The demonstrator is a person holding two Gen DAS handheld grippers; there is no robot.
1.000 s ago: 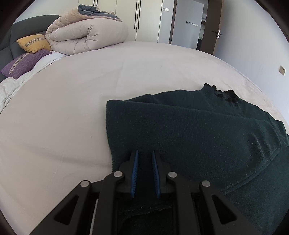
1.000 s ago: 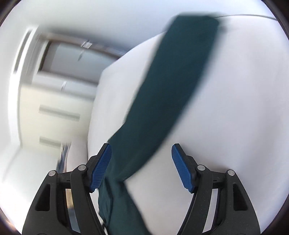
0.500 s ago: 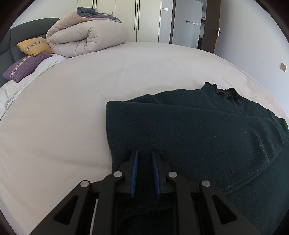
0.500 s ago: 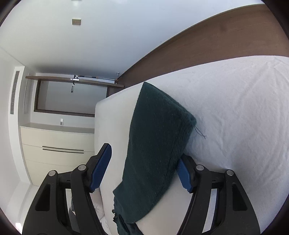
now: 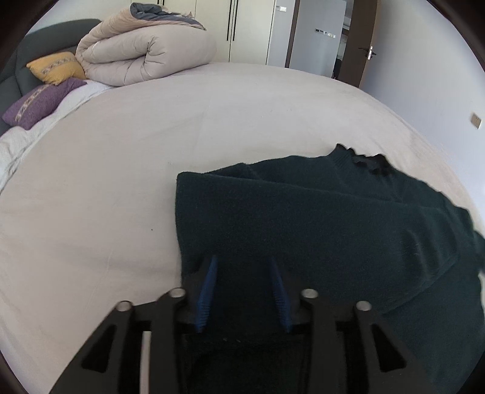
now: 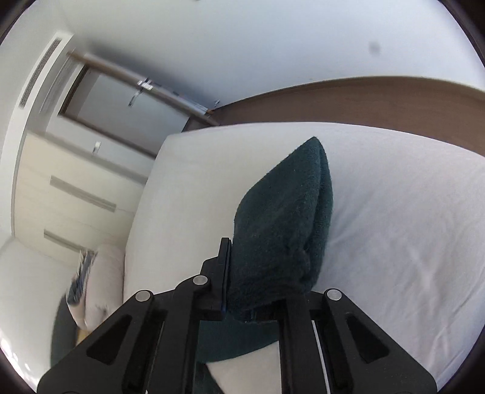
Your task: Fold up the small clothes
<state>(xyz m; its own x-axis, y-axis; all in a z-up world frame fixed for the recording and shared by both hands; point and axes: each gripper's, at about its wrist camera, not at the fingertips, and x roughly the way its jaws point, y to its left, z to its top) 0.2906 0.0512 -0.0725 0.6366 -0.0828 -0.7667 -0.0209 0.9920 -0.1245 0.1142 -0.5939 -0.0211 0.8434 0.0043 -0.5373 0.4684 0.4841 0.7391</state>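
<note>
A dark green knit sweater (image 5: 318, 218) lies flat on the pale bed (image 5: 121, 181), collar toward the far right. My left gripper (image 5: 242, 260) hovers over its near edge with jaws opening; the blue pads (image 5: 209, 285) stand apart, fabric lying loose between and beneath them. In the right wrist view my right gripper (image 6: 239, 251) is shut on the sweater's sleeve (image 6: 288, 206), which bunches up and stands off the bed sheet (image 6: 394, 212). The cloth hides the right finger.
A rolled beige duvet (image 5: 145, 57) sits at the bed's far left, beside a yellow pillow (image 5: 57, 66) and a purple pillow (image 5: 39, 100). Wardrobe doors (image 5: 242, 27) and an open door (image 5: 366, 45) stand behind. A brown strip (image 6: 363, 100) runs past the bed edge.
The left jaws have spread from nearly closed to apart over the sweater's edge. The right jaws have closed on the sleeve and lifted it off the bed while rolling.
</note>
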